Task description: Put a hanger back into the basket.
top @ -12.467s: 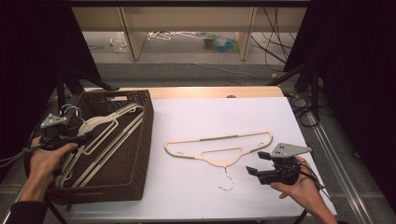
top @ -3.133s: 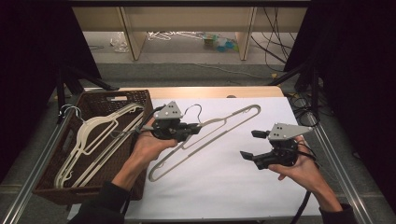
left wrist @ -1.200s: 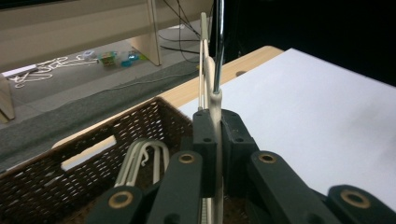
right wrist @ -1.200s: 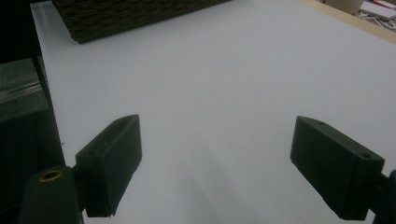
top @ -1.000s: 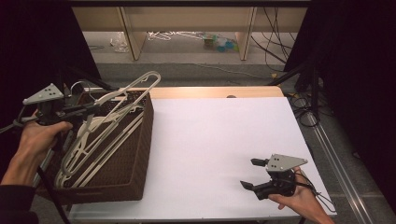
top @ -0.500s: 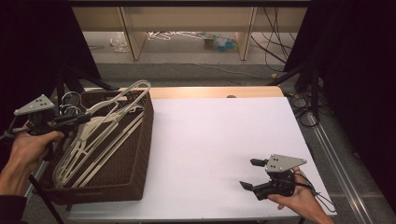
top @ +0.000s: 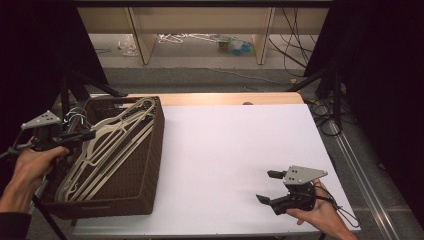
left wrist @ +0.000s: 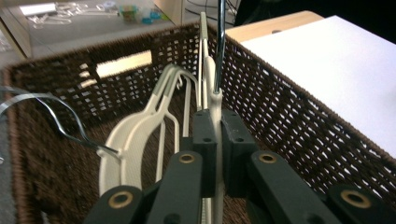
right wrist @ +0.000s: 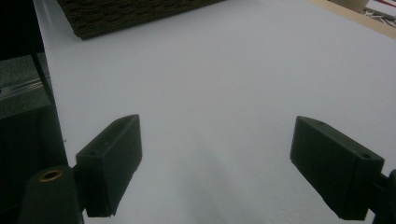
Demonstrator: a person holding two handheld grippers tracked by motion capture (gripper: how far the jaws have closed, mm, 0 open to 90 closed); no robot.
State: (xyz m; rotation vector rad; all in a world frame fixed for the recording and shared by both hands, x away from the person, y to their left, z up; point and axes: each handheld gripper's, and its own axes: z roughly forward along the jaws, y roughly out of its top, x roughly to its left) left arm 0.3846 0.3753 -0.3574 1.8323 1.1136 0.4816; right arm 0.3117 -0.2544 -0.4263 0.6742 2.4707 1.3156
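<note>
Left gripper (top: 85, 135) is clamped on the neck of a cream hanger (left wrist: 215, 100), just below its metal hook (left wrist: 219, 42), pads pressing both faces of the plastic. In the high view the held hanger's (top: 117, 132) long axis runs from about 7 o'clock to 1 o'clock, lying over the brown wicker basket (top: 150, 165) at the counter's left side, with its far end near the basket's back right corner. The gripper sits at the basket's 9 o'clock rim, so the hanger extends away from it toward 3 o'clock and hangs above the interior, not yet resting flat as far as I can judge.

Basket contents: several more cream hangers (top: 87, 172), stacked roughly parallel along the same diagonal, hooks bunched at the back left.

Right gripper (top: 267, 187) rests at 5 o'clock on the white counter (top: 225, 150), jaws wide apart, nothing between them. It is well apart from the basket; the left hand is nearer.
</note>
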